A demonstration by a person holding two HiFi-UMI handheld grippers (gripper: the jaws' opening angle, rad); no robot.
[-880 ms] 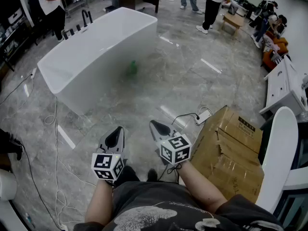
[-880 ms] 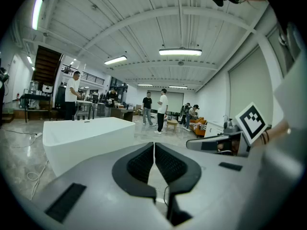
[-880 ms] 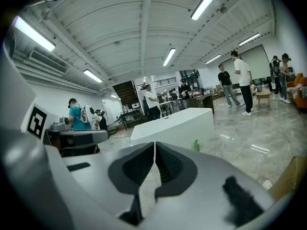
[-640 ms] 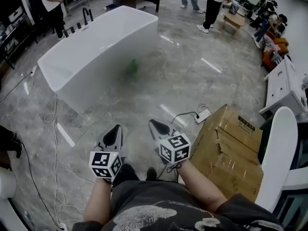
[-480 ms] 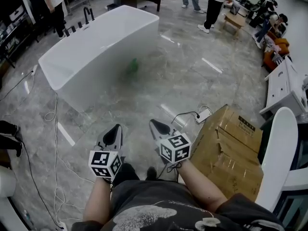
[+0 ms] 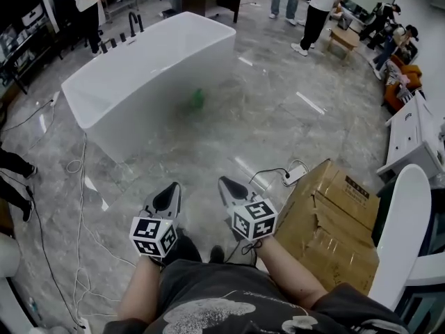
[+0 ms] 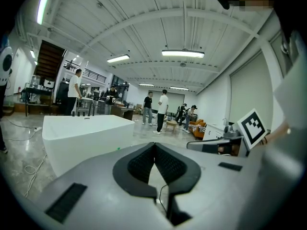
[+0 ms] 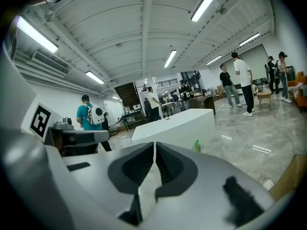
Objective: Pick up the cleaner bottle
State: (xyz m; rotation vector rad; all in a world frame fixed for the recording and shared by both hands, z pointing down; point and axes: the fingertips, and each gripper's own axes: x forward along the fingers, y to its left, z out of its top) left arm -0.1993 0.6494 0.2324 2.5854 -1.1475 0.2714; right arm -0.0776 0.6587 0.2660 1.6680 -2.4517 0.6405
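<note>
Green cleaner bottle (image 6: 197, 100) sits on the grey marble floor (image 6: 278, 131), upper centre of the head view, just beside the long side of the white bathtub (image 6: 139, 68). Left claw (image 6: 170, 188) and right claw (image 6: 226, 185) are low in frame, well apart from the bottle, both pressed together with nothing between them. Cardboard box (image 6: 334, 221) is at lower right, near the right claw.

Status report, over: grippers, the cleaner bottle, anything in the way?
Left gripper shut, empty; right gripper shut, empty. Cleaner bottle upright on floor beside white bathtub, well ahead, untouched. Cardboard box and cable off right, not in the path.
</note>
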